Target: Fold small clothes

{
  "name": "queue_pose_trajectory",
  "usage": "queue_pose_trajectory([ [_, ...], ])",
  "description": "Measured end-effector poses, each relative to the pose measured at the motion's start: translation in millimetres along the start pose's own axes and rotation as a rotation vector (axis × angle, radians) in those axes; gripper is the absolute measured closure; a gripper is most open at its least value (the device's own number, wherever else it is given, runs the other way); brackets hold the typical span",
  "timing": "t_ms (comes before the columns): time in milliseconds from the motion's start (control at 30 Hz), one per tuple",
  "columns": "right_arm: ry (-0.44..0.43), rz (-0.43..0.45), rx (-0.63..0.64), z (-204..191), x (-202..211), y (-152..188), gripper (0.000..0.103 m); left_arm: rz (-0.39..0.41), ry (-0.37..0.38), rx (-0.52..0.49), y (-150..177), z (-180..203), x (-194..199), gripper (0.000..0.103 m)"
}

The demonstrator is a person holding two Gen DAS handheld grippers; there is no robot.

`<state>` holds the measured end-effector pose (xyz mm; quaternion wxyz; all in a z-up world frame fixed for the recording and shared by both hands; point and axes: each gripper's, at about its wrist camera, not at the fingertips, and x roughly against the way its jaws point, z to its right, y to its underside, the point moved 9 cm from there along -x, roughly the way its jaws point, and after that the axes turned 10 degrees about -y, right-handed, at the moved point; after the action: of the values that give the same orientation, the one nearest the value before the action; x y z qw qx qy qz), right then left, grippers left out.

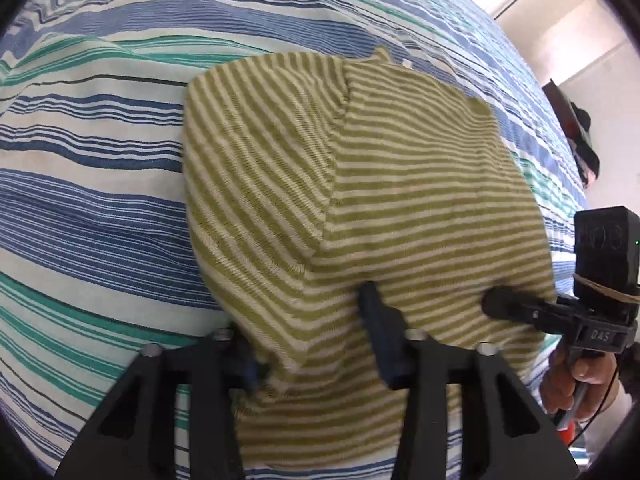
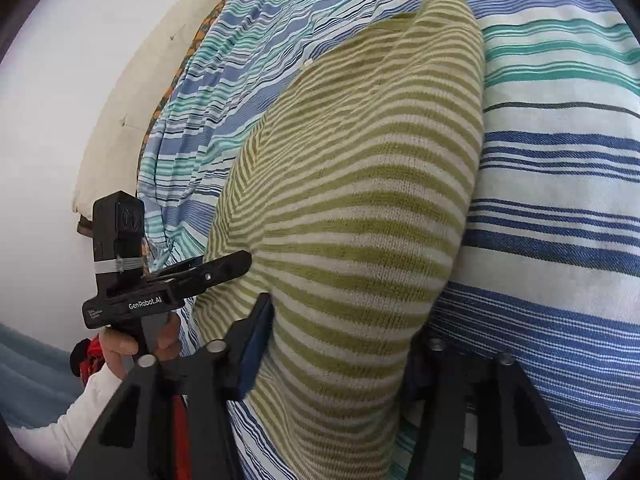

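Note:
A small green-and-cream striped garment point(image 1: 360, 184) lies partly folded on a blue, teal and white striped bed sheet point(image 1: 92, 168). My left gripper point(image 1: 312, 344) stands wide apart, with the garment's near edge bunched between its fingers. My right gripper point(image 2: 340, 348) also stands wide apart around the garment point(image 2: 360, 184), whose near part fills the gap; its right finger is hidden by cloth. The right gripper also shows in the left wrist view point(image 1: 516, 306) at the garment's right edge, and the left gripper shows in the right wrist view point(image 2: 224, 270) at its left edge.
The striped sheet point(image 2: 560, 208) covers the whole bed. A cream pillow or mattress edge point(image 2: 116, 128) and a white wall lie at the far left of the right wrist view. A dark object point(image 1: 580, 136) sits beyond the bed at the right.

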<state>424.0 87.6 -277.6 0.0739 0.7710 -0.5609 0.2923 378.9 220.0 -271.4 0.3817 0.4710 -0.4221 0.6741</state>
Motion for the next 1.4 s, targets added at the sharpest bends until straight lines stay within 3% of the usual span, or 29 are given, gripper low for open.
queue_pose_trajectory([
  [100,-0.01,0.036,0.036,-25.9,16.6,-24.0,0.074,0.048,0.023,-0.025,-26.3,18.8,28.7,0.088],
  [267,0.016,0.145,0.182,-86.3,76.3,-88.1,0.074,0.242,0.135,-0.01,-82.3,52.8,116.8,0.088],
  [367,0.034,0.202,0.297,-123.8,121.8,-112.4,0.074,0.328,0.214,-0.024,-94.2,70.3,163.8,0.088],
  [467,0.037,0.2,0.353,-141.3,149.2,-106.0,0.074,0.321,0.237,-0.068,-78.2,87.1,170.1,0.088],
  [567,0.045,0.155,0.292,-119.8,150.5,-76.4,0.073,0.2,0.226,-0.082,-38.1,95.3,128.0,0.087],
  [667,0.087,0.072,0.164,-64.3,130.8,-24.4,0.073,0.035,0.135,-0.1,22.5,97.3,55.0,0.084],
  [733,0.155,0.007,0.041,-12.6,113.7,18.1,0.07,-0.038,0.008,-0.136,67.6,87.9,20.3,0.084],
  [800,0.296,-0.038,-0.051,33.1,107.7,59.4,0.056,0.041,-0.088,-0.181,92.0,80.4,25.8,0.077],
  [833,0.332,-0.022,-0.052,39.1,111.3,72.7,0.04,0.101,-0.133,-0.182,98.6,75.8,40.0,0.062],
  [867,0.337,0.024,-0.034,35.3,118.2,78.9,0.031,0.157,-0.178,-0.174,103.4,71.6,55.6,0.04],
  [900,0.36,0.071,-0.01,27.0,128.3,85.4,0.012,0.218,-0.21,-0.163,106.6,68.7,72.5,0.031],
  [933,0.403,0.12,0.021,16.3,139.5,90.4,0.002,0.281,-0.231,-0.15,108.9,67.0,90.4,0.022],
  [1033,0.508,0.232,0.126,-22.9,167.3,103.7,0.001,0.419,-0.323,-0.11,110.6,60.8,134.7,0.005],
  [1100,0.589,0.264,0.173,-49.1,177.8,111.9,0.001,0.478,-0.388,-0.075,112.5,56.8,158.1,0.004],
  [1200,0.674,0.3,0.225,-80.2,189.6,129.1,0.001,0.539,-0.409,-0.042,113.6,56.6,186.2,0.004],
  [1400,0.716,0.315,0.258,-120.3,196.9,161.9,0.001,0.557,-0.39,-0.033,139.6,64.8,215.6,0.004],
])
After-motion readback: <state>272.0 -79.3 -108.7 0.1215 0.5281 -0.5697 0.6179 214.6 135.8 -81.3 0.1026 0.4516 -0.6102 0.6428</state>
